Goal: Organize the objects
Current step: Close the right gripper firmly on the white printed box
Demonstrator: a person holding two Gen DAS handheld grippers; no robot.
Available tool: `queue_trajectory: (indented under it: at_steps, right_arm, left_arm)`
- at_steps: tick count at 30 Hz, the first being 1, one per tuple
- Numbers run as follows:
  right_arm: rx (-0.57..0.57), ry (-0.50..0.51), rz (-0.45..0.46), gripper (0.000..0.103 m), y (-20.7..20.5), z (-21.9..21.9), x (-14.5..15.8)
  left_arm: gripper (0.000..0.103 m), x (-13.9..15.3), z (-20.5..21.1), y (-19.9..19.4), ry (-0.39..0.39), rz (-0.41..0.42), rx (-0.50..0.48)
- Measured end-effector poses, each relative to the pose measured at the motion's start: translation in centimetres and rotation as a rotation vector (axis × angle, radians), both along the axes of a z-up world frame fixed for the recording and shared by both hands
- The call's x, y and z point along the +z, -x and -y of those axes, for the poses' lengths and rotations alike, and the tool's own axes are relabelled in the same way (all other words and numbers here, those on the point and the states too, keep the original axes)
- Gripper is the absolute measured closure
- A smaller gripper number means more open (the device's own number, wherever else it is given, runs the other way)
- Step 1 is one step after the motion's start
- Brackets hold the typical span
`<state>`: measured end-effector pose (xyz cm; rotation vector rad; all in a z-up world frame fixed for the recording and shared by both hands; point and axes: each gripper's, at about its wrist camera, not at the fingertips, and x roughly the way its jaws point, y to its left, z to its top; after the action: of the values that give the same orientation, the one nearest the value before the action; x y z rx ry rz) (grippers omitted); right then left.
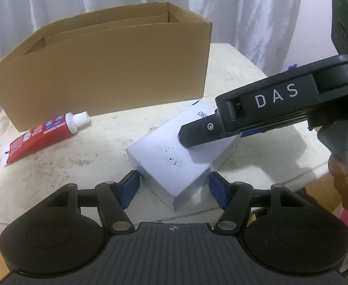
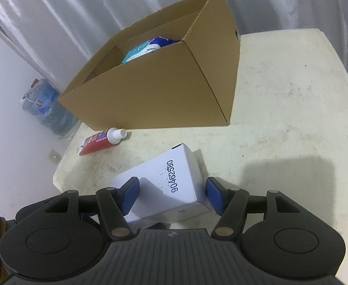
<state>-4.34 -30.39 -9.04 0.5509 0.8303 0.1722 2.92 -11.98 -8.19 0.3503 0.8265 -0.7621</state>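
A white box (image 1: 171,156) with a printed number lies on the cream table (image 1: 79,161); it also shows in the right wrist view (image 2: 171,185). My left gripper (image 1: 174,191) is open, its blue pads on either side of the box's near end. My right gripper (image 2: 171,194) is open over the box's other end, and its body (image 1: 264,111) reaches in from the right. A red toothpaste tube (image 1: 41,137) with a white cap lies to the left, also in the right wrist view (image 2: 102,140). An open cardboard box (image 1: 107,71) stands behind.
The cardboard box (image 2: 164,87) holds a blue and white packet (image 2: 147,47). White curtains hang behind the table. A bag (image 2: 43,102) with blue items sits on the floor beyond the table's left edge. The table's front edge is close under both grippers.
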Motion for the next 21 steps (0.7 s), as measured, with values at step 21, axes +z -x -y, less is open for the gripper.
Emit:
queue_trajectory:
  at_steps: [21]
  right_arm:
    - [-0.006, 0.003, 0.008, 0.038, 0.36, -0.16, -0.27]
  left_arm:
    - [0.034, -0.21, 0.46, -0.35, -0.005, -0.008, 0.005]
